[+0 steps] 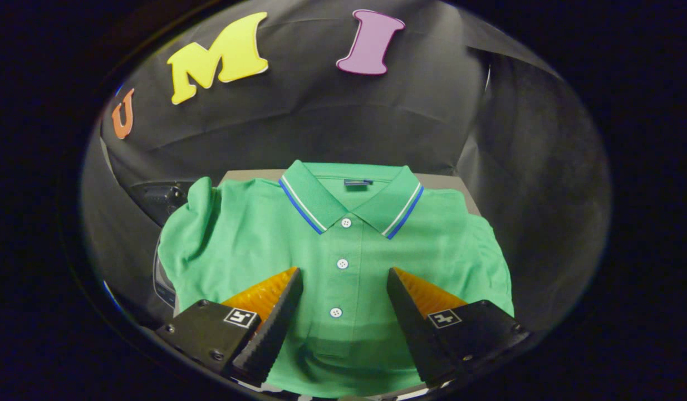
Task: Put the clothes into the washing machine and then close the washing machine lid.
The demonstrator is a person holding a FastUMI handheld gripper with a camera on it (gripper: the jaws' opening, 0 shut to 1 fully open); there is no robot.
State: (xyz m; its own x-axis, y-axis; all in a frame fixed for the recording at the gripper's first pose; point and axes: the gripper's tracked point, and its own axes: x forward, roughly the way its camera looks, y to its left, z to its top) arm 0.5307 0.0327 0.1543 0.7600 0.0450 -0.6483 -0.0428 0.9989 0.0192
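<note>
A green polo shirt (343, 245) lies folded flat on a grey surface (438, 181), collar away from me, with white buttons down its placket and a blue-and-white striped collar edge. My gripper (343, 275) hovers over the shirt's lower front, open, its two fingers spread either side of the button placket with only cloth seen between them. I cannot tell if the fingertips touch the fabric. A dark rounded part, perhaps the washing machine (157, 200), peeks out behind the shirt's left sleeve.
The black cloth wall (332, 122) hangs close behind the surface and wraps round to the right. The grey surface's far edge shows just beyond the collar.
</note>
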